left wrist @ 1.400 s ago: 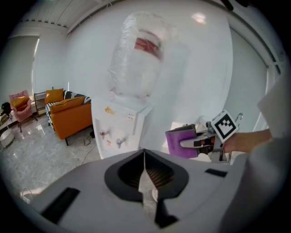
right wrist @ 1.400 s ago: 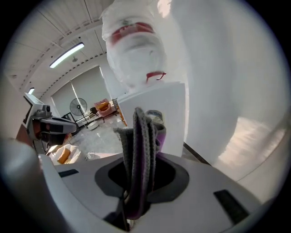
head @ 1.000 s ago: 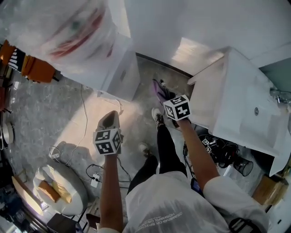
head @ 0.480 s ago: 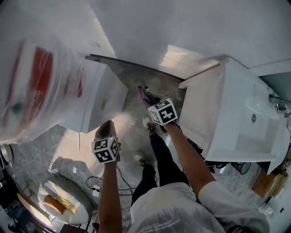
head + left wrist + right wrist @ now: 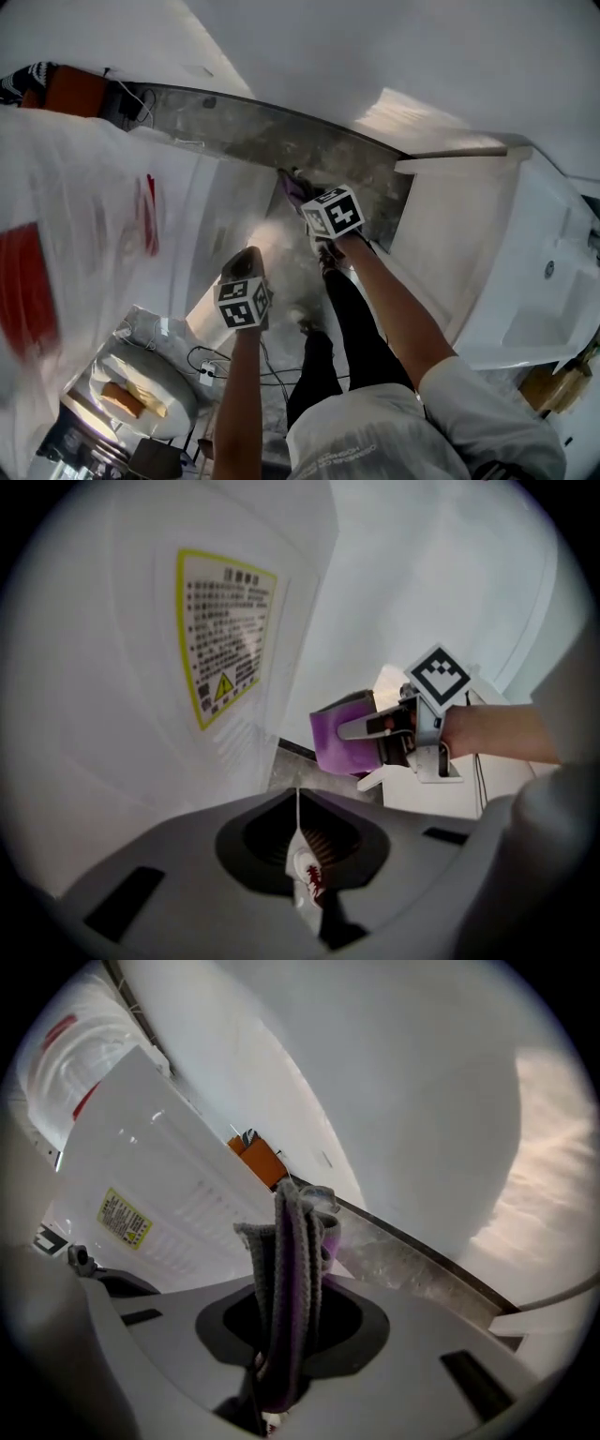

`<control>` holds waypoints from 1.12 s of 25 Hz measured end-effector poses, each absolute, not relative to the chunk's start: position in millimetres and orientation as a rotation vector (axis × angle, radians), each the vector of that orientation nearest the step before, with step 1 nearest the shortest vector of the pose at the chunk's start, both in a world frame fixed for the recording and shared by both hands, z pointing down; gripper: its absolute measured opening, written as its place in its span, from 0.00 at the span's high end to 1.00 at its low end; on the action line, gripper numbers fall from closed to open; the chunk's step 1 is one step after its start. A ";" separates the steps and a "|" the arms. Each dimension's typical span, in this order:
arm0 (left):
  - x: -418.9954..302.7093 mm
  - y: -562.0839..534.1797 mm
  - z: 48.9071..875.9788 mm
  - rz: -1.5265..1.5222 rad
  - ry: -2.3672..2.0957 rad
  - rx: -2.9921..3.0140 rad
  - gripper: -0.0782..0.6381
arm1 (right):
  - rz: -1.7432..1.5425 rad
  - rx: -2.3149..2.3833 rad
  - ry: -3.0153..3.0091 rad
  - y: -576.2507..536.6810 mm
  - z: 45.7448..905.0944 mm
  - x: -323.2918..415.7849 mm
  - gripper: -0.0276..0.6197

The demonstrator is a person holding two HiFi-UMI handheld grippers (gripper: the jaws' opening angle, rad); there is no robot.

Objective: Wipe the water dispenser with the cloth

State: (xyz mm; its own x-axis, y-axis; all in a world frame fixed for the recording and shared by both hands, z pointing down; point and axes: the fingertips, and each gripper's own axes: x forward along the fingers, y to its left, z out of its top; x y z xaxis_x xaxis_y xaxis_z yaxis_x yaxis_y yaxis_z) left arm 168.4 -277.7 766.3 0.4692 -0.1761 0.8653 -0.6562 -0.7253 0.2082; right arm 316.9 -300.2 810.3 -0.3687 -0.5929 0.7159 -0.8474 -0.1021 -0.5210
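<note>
Dispenser [image 5: 211, 202] closer now, grey floor [image 5: 281, 150] beyond; right tool [image 5: 294, 187] tight on purple cloth [image 5: 295, 1269], left tool [image 5: 246, 255] seemingly closed, empty.

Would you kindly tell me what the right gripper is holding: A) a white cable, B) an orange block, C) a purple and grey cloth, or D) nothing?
C: the right gripper has its jaws shut on the folded purple and grey cloth, which sticks up between them.

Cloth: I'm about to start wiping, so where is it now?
The cloth is clamped in the right gripper, at the head view's upper middle, just right of the white side of the water dispenser.
</note>
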 end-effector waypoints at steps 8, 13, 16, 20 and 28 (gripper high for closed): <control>179.9 -280.7 794.2 1.169 -0.693 2.106 0.86 | 1.468 1.563 -1.876 -344.2 851.9 320.7 0.82; 167.2 -280.5 798.1 1.142 -0.725 2.075 0.87 | 1.485 1.497 -1.990 -366.2 853.2 296.3 0.82; 151.8 -274.4 795.3 1.135 -0.739 2.061 0.87 | 1.458 1.453 -2.027 -367.0 850.8 277.2 0.82; 128.4 -271.7 787.3 1.130 -0.761 2.062 0.87 | 1.388 1.397 -2.043 -365.0 844.6 248.2 0.82; 76.3 -248.0 762.5 1.092 -0.809 2.093 0.86 | 1.381 1.311 -2.022 -321.3 845.3 170.7 0.82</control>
State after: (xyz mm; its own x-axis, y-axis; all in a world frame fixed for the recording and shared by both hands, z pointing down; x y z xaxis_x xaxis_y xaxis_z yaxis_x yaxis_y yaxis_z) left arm 76.3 -248.0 762.5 0.4669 -0.2255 0.8551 -0.7524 -0.6094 0.2500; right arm 170.7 -321.3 845.3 -0.5037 -0.4876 0.7131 -0.8416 0.0909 -0.5324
